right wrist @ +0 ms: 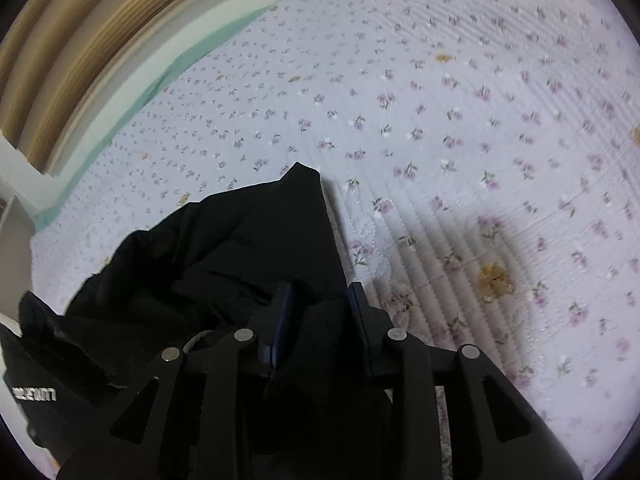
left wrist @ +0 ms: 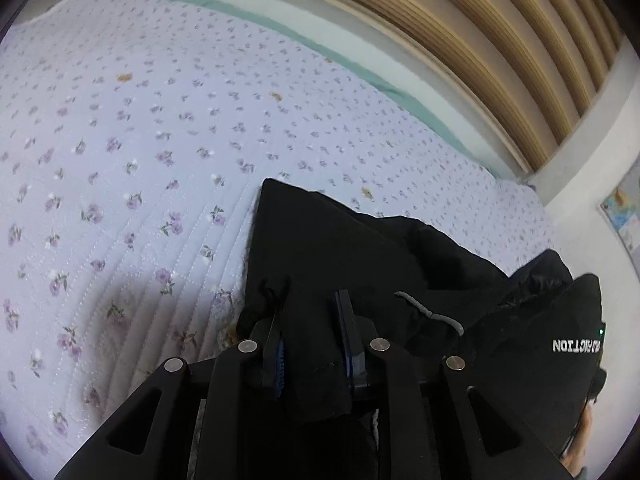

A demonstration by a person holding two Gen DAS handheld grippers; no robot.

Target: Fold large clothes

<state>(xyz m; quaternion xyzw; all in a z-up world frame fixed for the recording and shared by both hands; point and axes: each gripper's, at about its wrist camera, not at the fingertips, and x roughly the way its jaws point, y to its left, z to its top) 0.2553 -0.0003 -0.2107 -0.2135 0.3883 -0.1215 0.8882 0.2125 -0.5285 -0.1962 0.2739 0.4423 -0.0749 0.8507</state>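
A large black garment (left wrist: 340, 240) lies bunched on a bed with a lilac flowered quilt (left wrist: 160, 120). One corner of it points away from me. My left gripper (left wrist: 310, 300) is shut on the garment's near edge, and cloth hangs down between its fingers. A grey drawstring (left wrist: 428, 312) lies just right of it. In the right wrist view the same garment (right wrist: 240, 240) sits left of centre on the quilt (right wrist: 480, 120). My right gripper (right wrist: 320, 285) stands open at its right edge. Black cloth still lies loosely between its fingers.
A slatted wooden headboard (left wrist: 500, 40) (right wrist: 80, 20) and a green sheet edge (left wrist: 360, 72) run along the far side of the bed. Black fabric with white lettering (left wrist: 560, 344) (right wrist: 36, 394) is beside the garment, with a hand (left wrist: 584, 440) below it. A poster (left wrist: 624, 216) hangs on the wall.
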